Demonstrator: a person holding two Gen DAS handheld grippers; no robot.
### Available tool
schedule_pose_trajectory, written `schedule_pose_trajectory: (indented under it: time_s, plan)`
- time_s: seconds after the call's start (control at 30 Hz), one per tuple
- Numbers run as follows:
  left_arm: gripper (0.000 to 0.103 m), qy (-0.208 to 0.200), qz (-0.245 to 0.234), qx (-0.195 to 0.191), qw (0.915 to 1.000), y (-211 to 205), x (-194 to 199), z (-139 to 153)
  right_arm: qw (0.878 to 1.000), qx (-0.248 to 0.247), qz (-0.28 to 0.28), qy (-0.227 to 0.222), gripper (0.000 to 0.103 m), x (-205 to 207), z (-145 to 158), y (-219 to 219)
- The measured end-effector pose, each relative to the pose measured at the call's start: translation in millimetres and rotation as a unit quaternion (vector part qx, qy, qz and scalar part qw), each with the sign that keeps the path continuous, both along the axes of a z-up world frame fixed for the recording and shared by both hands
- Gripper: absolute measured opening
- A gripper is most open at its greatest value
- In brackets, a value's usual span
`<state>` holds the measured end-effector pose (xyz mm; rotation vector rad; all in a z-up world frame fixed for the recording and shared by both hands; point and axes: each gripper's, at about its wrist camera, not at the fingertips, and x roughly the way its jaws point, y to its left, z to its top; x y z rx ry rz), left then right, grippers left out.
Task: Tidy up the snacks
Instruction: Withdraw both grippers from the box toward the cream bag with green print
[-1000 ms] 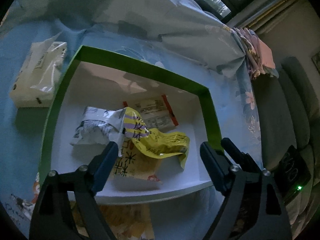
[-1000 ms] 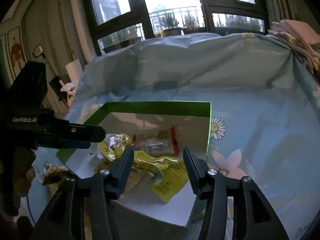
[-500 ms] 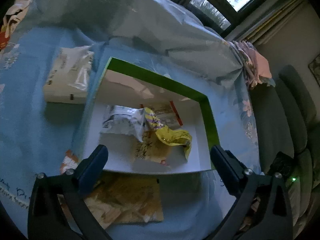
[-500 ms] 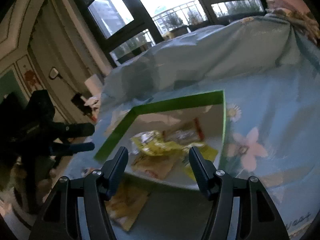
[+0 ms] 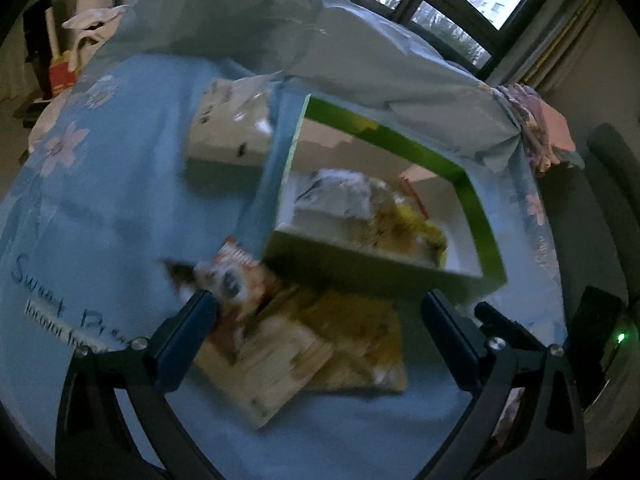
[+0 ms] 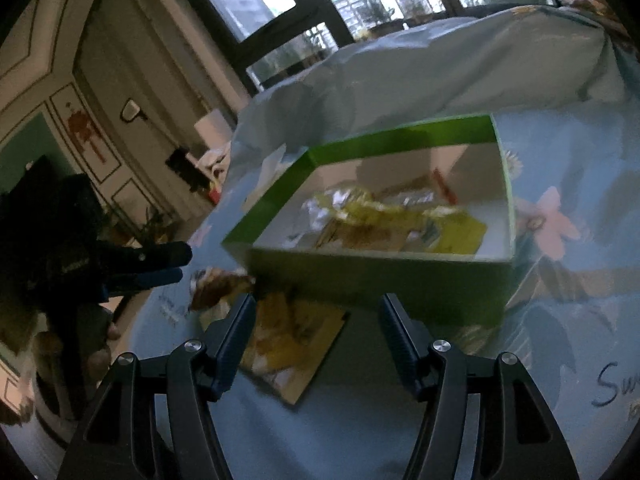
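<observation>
Left wrist view: the green-rimmed cardboard box with white inner walls (image 5: pixel 476 208) sits on the light blue flower-printed bedsheet (image 5: pixel 100 200), right of centre. Inside it lie several crumpled snack packets: a silver-white foil one (image 5: pixel 336 200) toward the left wall, yellow ones (image 5: pixel 416 228) beside it, and a red-edged one (image 5: pixel 416 200) farther back. Just outside the near wall, flat yellow-orange snack packets (image 5: pixel 320 344) lie overlapped on the sheet, one edge tucked against the box's near left corner. A white plastic-wrapped tissue pack (image 5: pixel 228 128) rests beside the far left wall of the box.

The left gripper (image 5: pixel 320 316) hovers over the loose packets; its fingers stand at their widest, with nothing clamped, though the packets lie below and between them. Image is motion-blurred.

Right wrist view: the right gripper (image 6: pixel 316 320) points at the box's near wall (image 6: pixel 380 280). Its fingers are partly spread and grasp nothing; the loose packets (image 6: pixel 296 344) lie on the sheet under the left finger. The left gripper's dark body (image 6: pixel 132 264) shows at the left edge. Dark-framed windows (image 6: pixel 280 16) stand beyond the bed.
</observation>
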<state>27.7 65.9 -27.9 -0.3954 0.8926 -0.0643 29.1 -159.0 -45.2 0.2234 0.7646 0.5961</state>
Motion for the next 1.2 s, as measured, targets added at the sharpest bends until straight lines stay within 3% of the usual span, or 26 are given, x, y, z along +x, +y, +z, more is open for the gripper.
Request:
schedule_pose_trajectory:
  time_s: [0.17, 0.4, 0.63, 1.0, 1.2]
  plan:
    - [0.103, 0.007, -0.01, 0.044, 0.9989, 0.6, -26.2, -18.9, 1.0, 0.001, 0.01, 0.018, 0.064, -3.3, -9.0, 11.5]
    - [0.103, 0.019, -0.048, 0.063, 0.9966, -7.0, -43.2, -48.3, 0.999, 0.002, 0.025, 0.034, 0.064, -5.2, -15.5, 29.7]
    - [0.103, 0.008, -0.062, 0.04, 0.9973, 0.6, -48.5, -58.8, 0.998, -0.016, 0.055, 0.041, 0.064, -6.1, -16.8, 55.1]
    - [0.102, -0.016, -0.092, -0.028, 0.9953, 9.7, -53.4, -66.6, 0.99, -0.062, 0.116, 0.046, 0.064, 8.7, -17.7, 108.1]
    - [0.101, -0.017, -0.092, -0.089, 0.9916, 23.1, -54.1, -66.7, 0.985, -0.083, 0.142, 0.06, 0.064, 23.5, -22.8, 128.9]
